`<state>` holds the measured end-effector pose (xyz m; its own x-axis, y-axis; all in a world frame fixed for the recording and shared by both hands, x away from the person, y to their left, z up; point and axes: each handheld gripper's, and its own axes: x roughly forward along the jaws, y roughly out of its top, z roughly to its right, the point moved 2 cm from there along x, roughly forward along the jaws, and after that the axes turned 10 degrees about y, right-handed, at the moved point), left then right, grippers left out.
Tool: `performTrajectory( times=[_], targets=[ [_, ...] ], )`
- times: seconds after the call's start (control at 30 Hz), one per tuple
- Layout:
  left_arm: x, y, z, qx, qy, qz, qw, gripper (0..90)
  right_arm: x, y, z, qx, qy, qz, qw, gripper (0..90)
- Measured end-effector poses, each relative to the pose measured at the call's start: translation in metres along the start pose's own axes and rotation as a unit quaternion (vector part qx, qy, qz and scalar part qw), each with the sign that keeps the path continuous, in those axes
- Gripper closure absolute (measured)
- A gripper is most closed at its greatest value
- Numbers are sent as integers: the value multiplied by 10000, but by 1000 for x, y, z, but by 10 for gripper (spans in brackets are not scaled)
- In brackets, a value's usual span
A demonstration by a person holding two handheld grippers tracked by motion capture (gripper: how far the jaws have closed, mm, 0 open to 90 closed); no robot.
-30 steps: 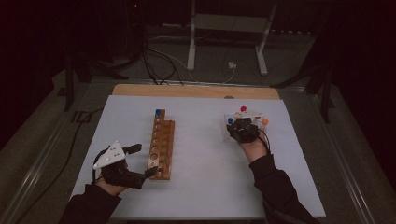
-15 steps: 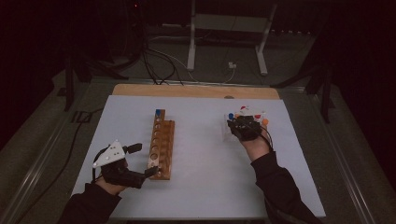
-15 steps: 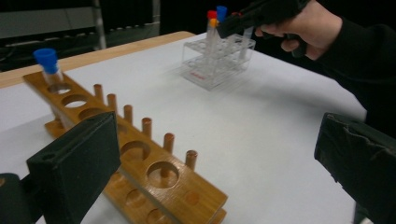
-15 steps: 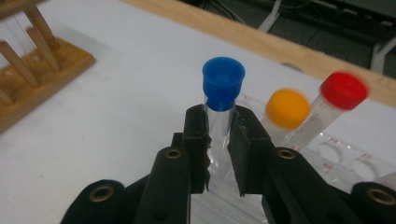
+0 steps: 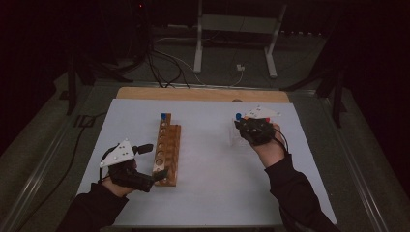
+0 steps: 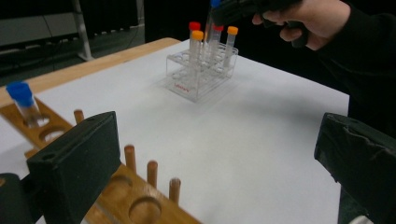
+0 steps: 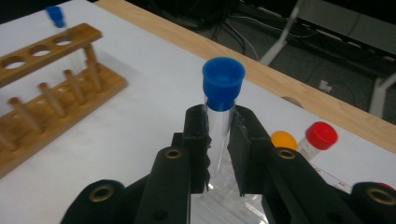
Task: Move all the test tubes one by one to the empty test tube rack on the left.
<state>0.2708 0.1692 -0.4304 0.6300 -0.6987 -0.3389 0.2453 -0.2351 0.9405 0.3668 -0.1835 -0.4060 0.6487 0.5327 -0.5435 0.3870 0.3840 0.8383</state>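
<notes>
My right gripper (image 7: 218,126) is shut on a clear tube with a blue cap (image 7: 222,88) and holds it upright above the clear plastic rack (image 6: 201,74). The high view shows that gripper (image 5: 254,129) over the rack at the mat's right side. Orange-capped (image 7: 284,139) and red-capped (image 7: 321,134) tubes stand in the rack below. A wooden rack (image 5: 167,150) lies left of centre, with another blue-capped tube (image 5: 165,117) in its far hole. My left gripper (image 5: 145,164) is open by the wooden rack's near end, jaws wide apart and gripping nothing.
The white mat (image 5: 212,188) covers the table, with a bare wooden strip (image 5: 203,94) along the far edge. Beyond it are cables and a metal stand (image 5: 237,43) on the floor. Open mat lies between the two racks.
My right gripper has risen with the blue-capped tube, lifting it up out of the clear rack. The left gripper has stayed in place.
</notes>
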Motion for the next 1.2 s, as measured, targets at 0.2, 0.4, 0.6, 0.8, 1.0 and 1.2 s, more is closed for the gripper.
performTrajectory(
  times=[0.2, 0.4, 0.6, 0.8, 1.0, 1.2],
  targets=[
    [8, 13, 4, 109, -169, 2, 9998, 12, -5, -2, -12, -70, 233, 36, 9997, 774],
    [19, 20, 7, 165, -286, -64, 9994, 12, -6, -9, -28, -169, 473, -9, 9987, 774],
    [28, 25, 8, 160, -378, -77, 9991, 14, -7, -15, -44, -264, 704, -67, 9971, 774],
    [38, 32, 12, 266, -480, -107, 9984, 16, -5, -20, -54, -299, 905, -93, 9954, 774],
    [48, 39, 15, 265, -599, -102, 9978, 19, -5, -25, -64, -336, 1052, -131, 9938, 774],
    [60, 45, 20, 305, -712, -93, 9970, 22, -6, -28, -75, -386, 1212, -127, 9918, 774]
  ],
)
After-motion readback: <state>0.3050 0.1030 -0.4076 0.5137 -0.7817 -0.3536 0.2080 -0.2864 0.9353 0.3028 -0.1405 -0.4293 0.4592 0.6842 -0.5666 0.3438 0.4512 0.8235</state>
